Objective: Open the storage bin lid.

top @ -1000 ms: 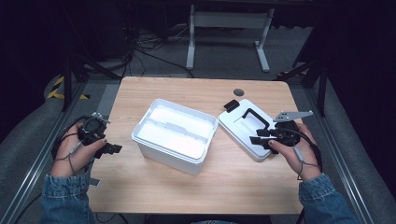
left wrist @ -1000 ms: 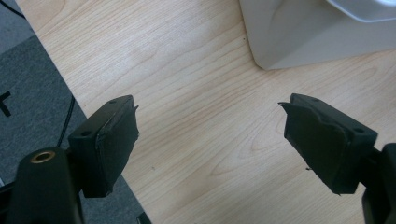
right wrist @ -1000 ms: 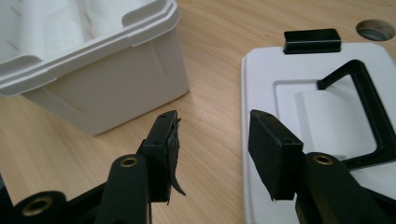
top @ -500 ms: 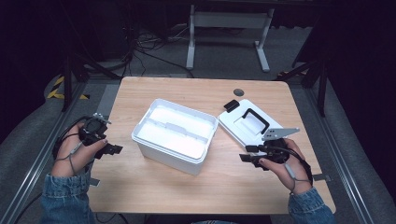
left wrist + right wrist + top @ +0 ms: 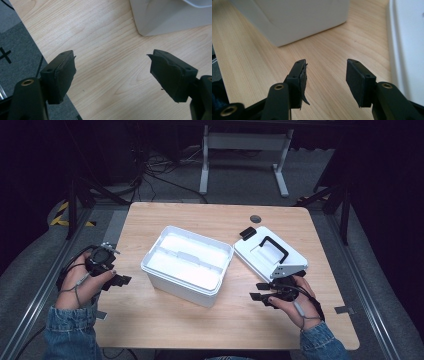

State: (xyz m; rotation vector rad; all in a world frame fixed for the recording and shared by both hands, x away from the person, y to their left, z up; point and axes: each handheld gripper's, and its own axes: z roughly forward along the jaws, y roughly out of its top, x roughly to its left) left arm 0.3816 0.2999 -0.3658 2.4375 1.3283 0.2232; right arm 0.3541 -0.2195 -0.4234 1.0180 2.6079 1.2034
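An open white plastic box (image 5: 187,265) stands in the middle of the wooden table (image 5: 165,320); its inside looks empty. Its white lid (image 5: 270,255), with a black handle (image 5: 274,248) and a black latch (image 5: 247,233), lies flat to the box's right. My left gripper (image 5: 120,281) rests at the table's left edge, open, jaws toward the box (image 5: 170,17), with nothing between them. My right gripper (image 5: 260,291) sits near the lid's front corner, open and holding nothing, its jaws toward the box (image 5: 294,17). The lid's edge (image 5: 407,50) runs along the right of the right gripper view.
A small dark round hole (image 5: 255,218) marks the table's far side. Behind the table stand a white metal frame (image 5: 245,150), cables and dark stands on grey floor. The grey floor (image 5: 15,50) drops away left of the table edge.
My right gripper has drawn back from the lid's handle toward the front of the table and now rests off the lid. The left gripper has stayed put.
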